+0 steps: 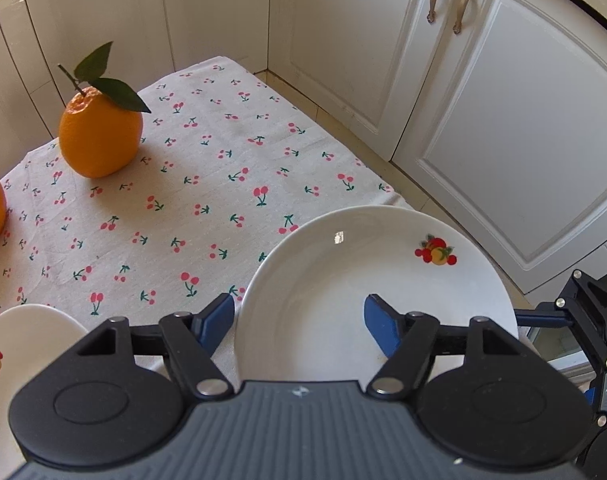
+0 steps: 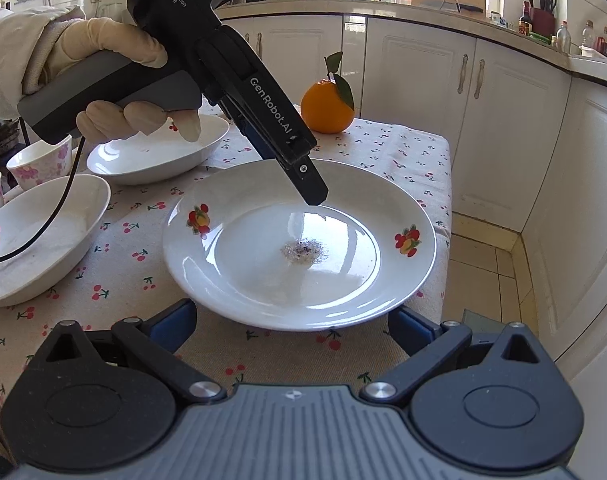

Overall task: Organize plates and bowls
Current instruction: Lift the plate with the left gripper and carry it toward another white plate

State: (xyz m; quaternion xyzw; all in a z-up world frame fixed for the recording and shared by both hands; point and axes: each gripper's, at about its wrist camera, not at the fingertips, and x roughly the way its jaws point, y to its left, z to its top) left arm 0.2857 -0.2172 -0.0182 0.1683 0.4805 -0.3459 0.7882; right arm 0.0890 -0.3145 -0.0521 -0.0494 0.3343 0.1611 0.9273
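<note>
Left hand-held gripper [image 1: 299, 320] spread wide, blue pads straddling the near rim of the glossy white ceramic plate with fruit decals [image 2: 299, 244], nothing pinched. Right hand-held gripper [image 2: 291, 326] gapes too, just short of that plate's rim. Plate holds only a small gritty speck at its centre. Two white ceramic bowls [image 2: 155, 152] sit leftward on the cherry-print cloth table [image 2: 123, 276]; leafy orange [image 2: 327, 108] behind.
</note>
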